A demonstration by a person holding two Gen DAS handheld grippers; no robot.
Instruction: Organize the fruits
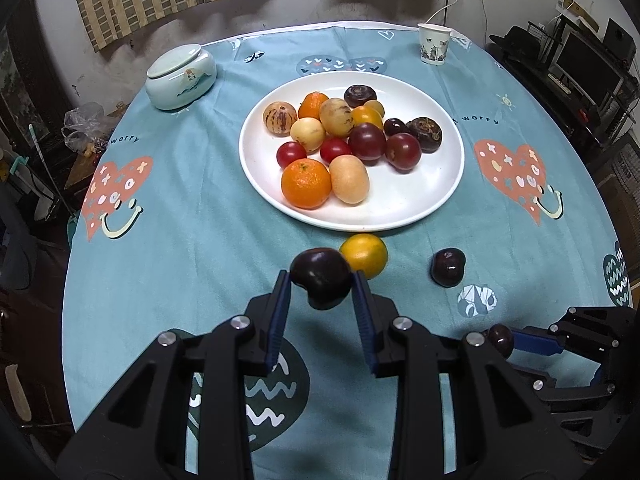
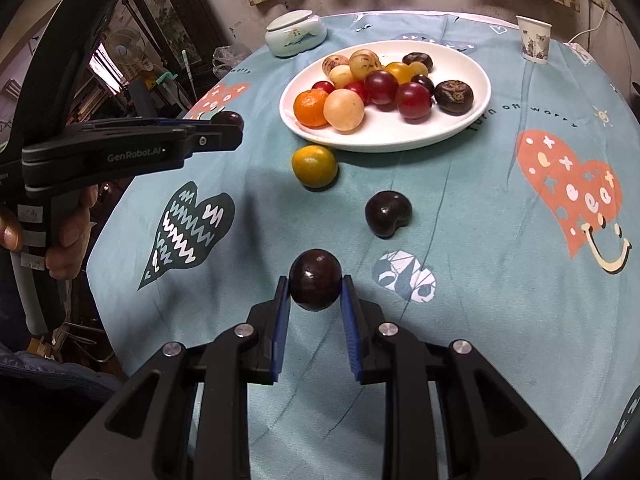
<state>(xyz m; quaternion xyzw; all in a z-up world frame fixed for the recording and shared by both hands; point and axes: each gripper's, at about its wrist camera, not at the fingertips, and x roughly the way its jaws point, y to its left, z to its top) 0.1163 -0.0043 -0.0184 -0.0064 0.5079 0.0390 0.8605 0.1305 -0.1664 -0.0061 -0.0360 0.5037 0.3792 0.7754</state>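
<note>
Left gripper [image 1: 321, 285] hides part of the yellow citrus [image 1: 366, 254].

Glossy white plate [image 1: 420, 200] on matt printed cloth [image 1: 180, 260]; smooth, shiny dark fruit [image 2: 315, 280].

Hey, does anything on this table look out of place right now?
Yes: a yellow-orange citrus and a dark plum lie loose on the tablecloth, off the white plate that holds the other fruit.

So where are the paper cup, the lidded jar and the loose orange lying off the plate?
paper cup [image 1: 433, 44]: left wrist view, its printed side.
lidded jar [image 1: 181, 78]: left wrist view, front wall.
loose orange [image 2: 314, 165]: right wrist view, middle of its peel.
</note>
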